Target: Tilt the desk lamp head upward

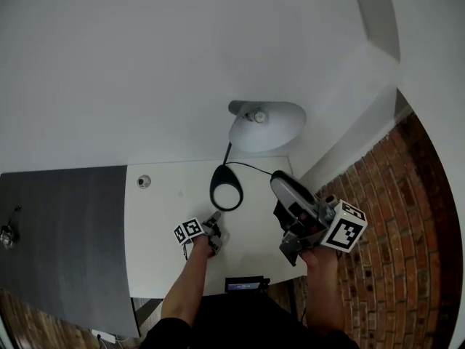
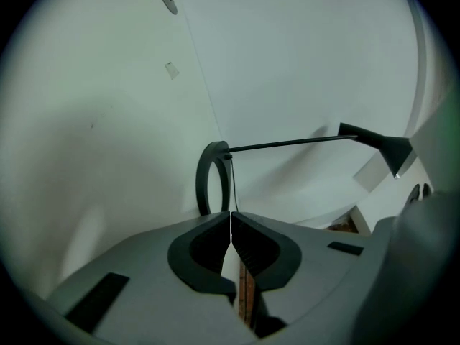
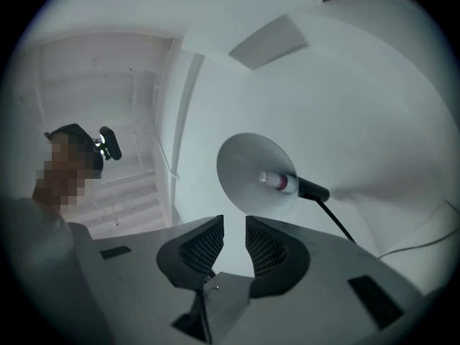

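Note:
The desk lamp stands on the white desk [image 1: 160, 246]. It has a black ring base [image 1: 226, 187], a thin black arm [image 2: 287, 144] and a white cone head [image 1: 267, 126] with its bulb socket [image 3: 282, 182] showing. My right gripper [image 1: 285, 186] is raised at the desk's right edge and points up at the lamp head [image 3: 255, 169]. It stays apart from the head, and its jaws [image 3: 234, 225] stand a narrow gap apart with nothing between them. My left gripper [image 1: 215, 222] is low over the desk near the ring base [image 2: 210, 178], its jaws [image 2: 230, 218] shut and empty.
A dark grey panel [image 1: 65, 224] adjoins the desk on the left. A round grommet [image 1: 144, 182] sits in the desk's back left. The lamp's cable [image 1: 254, 167] runs rightward. A dark device [image 1: 243, 285] sits at the front edge. Brick floor [image 1: 396, 217] lies to the right.

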### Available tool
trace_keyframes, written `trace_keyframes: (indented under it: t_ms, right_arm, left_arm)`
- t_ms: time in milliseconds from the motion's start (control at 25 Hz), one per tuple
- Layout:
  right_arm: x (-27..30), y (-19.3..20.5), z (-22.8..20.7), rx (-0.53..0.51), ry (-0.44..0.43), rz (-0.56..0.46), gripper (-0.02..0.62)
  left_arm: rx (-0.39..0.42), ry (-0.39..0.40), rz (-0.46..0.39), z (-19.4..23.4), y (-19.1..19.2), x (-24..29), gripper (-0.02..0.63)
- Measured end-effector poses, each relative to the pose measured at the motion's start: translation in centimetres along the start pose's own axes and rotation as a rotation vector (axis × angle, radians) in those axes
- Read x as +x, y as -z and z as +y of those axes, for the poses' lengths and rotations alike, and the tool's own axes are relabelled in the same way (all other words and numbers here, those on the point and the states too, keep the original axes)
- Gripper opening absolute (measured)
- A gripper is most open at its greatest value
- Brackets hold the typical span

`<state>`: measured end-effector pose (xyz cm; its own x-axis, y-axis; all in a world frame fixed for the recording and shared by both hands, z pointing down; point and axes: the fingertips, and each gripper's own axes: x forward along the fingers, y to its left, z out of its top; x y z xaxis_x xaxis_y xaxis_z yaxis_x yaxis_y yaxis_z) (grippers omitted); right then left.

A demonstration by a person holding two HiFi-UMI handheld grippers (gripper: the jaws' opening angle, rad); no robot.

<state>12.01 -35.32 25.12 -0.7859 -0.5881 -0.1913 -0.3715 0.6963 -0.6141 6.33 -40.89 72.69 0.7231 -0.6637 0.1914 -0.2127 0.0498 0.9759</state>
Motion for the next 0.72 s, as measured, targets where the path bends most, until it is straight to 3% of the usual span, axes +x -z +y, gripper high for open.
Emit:
trace_keyframes:
  t_ms: [120, 320, 560, 720]
  right_arm:
    - [-1.1, 2.7, -0.7, 0.046, 0.061, 0.021, 0.086]
    - [-2.9, 4.4, 0.6, 0.060, 0.091, 0.002, 0.086]
    - [-5.0, 4.8, 5.2, 0.040, 0.015, -0.008, 0.086]
    - [-9.6, 5.8, 7.5, 0.051, -0.007, -0.031, 0.086]
  left_arm:
    - [0.021, 0.102, 0.005, -2.9, 0.3, -1.0, 0.015]
    - [0.070, 0.252, 0.007, -8.7, 0.9, -3.9, 0.015]
    - [0.133, 0.378, -0.047, -15.0, 3.0, -8.9, 0.015]
    - [0.174, 0.422, -0.054, -19.4, 6.7, -12.3, 0.015]
